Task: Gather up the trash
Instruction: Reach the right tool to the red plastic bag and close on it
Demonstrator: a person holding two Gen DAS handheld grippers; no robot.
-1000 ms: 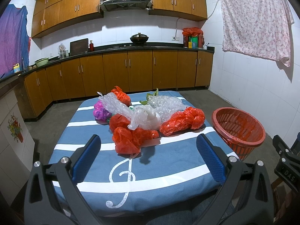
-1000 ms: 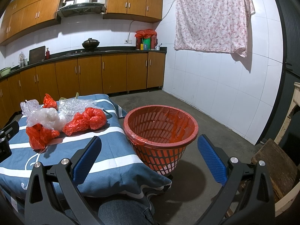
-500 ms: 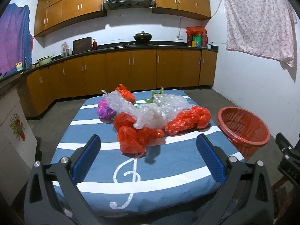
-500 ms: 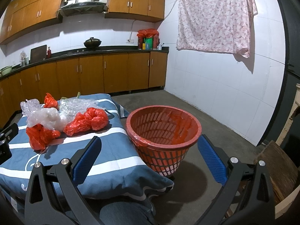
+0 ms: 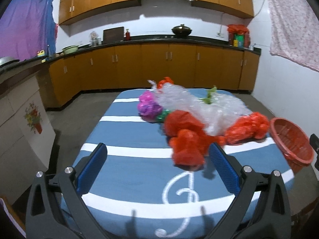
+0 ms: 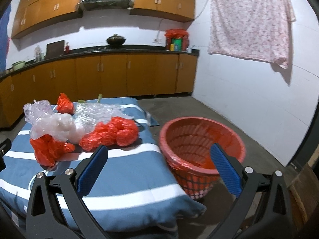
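Observation:
A heap of crumpled plastic bags lies on a blue table with white stripes (image 5: 127, 171): a near red bag (image 5: 185, 139), another red bag (image 5: 247, 128) at the right, clear bubble wrap (image 5: 191, 103), a purple bag (image 5: 148, 106). In the right wrist view I see the right red bag (image 6: 111, 134), the near red bag (image 6: 47, 149) and the clear wrap (image 6: 53, 125). A red mesh basket (image 6: 201, 139) stands on the floor right of the table; it also shows in the left wrist view (image 5: 291, 141). My left gripper (image 5: 158, 166) is open over the table's front, short of the heap. My right gripper (image 6: 159, 165) is open, between table edge and basket.
Brown kitchen cabinets (image 5: 159, 65) run along the back and left walls under a black counter. A patterned cloth (image 6: 249, 20) hangs on the white right wall. A wooden piece (image 6: 305, 195) stands at the right edge. Bare concrete floor (image 6: 199, 107) lies behind the basket.
Both grippers have moved forward and swung left: the heap and basket sit further right in both views and look nearer. Both stay open and nothing was taken hold of.

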